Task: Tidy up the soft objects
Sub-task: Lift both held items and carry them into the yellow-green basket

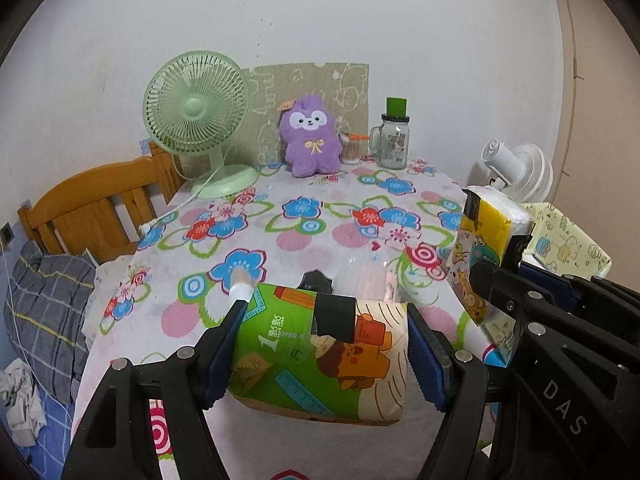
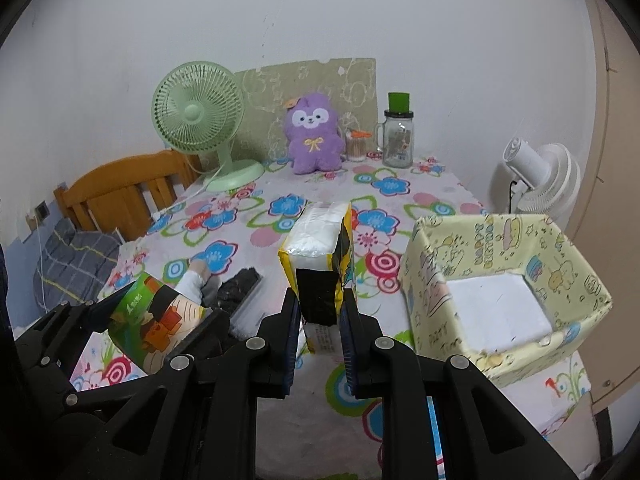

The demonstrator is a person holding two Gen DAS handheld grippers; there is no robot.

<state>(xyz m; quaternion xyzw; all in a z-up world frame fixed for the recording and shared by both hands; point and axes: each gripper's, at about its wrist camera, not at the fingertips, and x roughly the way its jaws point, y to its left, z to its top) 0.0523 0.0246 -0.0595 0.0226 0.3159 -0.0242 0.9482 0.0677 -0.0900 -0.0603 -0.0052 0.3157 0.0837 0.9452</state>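
Left wrist view first: my left gripper is clamped on the green tissue pack, its blue pads pressing both short ends, and the pack hangs crosswise between the fingers above the flowered desk. A strip of black tape crosses the top of the pack. Off to the right, my right gripper comes in from the side holding the yellow tissue pack upright, well clear of the desk top. Behind that pack peeks the pale yellow box. At the far edge sit the purple plush, the green fan and the glass jar; a white fan stands further right.

Now the right wrist view: my right gripper is squeezed shut on the yellow tissue pack, gripping its taped lower end, so the pack stands straight up between the fingers and points away from me. The pale yellow box sits just beside it on the right, open at the top, white floor showing inside. On the left, my left gripper holds the green tissue pack tilted, near the desk's left edge. Between the two packs a dark object lies on the desk; I cannot tell what it is. The purple plush sits at the back, well apart from both grippers.
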